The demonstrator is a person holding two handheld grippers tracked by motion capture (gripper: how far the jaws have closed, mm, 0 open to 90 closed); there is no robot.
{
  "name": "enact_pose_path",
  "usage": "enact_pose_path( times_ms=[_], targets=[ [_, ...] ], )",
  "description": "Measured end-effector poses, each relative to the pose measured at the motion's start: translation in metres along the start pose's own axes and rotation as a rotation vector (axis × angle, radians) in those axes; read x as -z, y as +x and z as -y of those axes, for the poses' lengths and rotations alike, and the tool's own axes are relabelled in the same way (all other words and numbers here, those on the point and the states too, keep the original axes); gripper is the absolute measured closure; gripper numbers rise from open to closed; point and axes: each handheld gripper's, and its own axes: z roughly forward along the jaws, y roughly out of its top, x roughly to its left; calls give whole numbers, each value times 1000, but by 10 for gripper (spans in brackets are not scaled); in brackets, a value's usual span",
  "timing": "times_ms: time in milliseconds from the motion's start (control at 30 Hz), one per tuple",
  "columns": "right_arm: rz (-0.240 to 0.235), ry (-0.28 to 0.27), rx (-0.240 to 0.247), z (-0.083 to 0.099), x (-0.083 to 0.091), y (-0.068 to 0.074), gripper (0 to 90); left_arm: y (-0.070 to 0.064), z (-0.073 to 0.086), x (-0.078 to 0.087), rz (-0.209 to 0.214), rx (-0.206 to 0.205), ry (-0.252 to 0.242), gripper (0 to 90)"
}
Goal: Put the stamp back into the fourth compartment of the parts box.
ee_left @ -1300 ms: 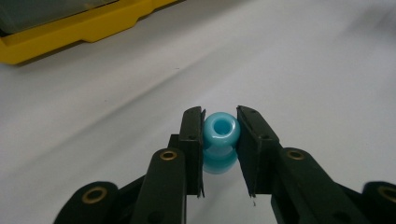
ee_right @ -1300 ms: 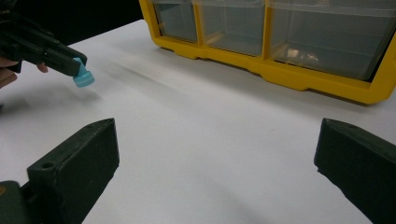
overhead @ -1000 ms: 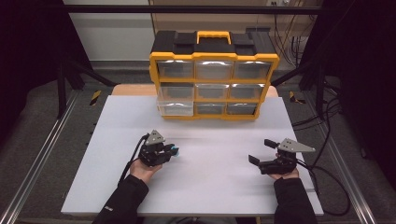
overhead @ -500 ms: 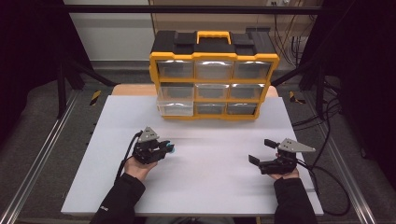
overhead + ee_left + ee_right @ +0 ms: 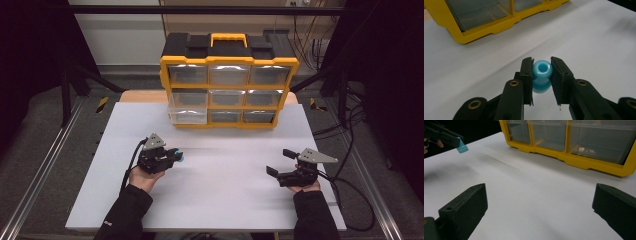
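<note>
Left gripper [image 5: 541,75]: fingers clamped on a light-blue bead [image 5: 542,70], held above the white surface [image 5: 220,195] toward its left edge. Right gripper [image 5: 280,162]: fingers spread wide, holding nothing, near the right edge. Yellow drawer organizer [image 5: 229,80]: at the far edge, one drawer protruding.

A white table [image 5: 220,190] carries a yellow and black drawer cabinet [image 5: 229,82] at its far edge, three rows of three clear drawers under a yellow carry handle [image 5: 229,38]. The lower left drawer [image 5: 188,114] stands pulled out a little from the front. What the drawers hold is hard to tell through the hazy plastic. Metal rails [image 5: 40,167] run along both sides of the table, black frame legs [image 5: 67,75] rise behind it, and loose cables [image 5: 345,125] lie on the grey floor at the right.
</note>
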Motion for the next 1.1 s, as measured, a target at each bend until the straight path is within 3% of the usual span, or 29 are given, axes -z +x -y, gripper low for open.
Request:
enact_pose_path(
  times_ms=[1100],
  targets=[
    [5,12,-1,0,-1,0,5,6,-16,30,-11,13,-34,716]
  ],
)
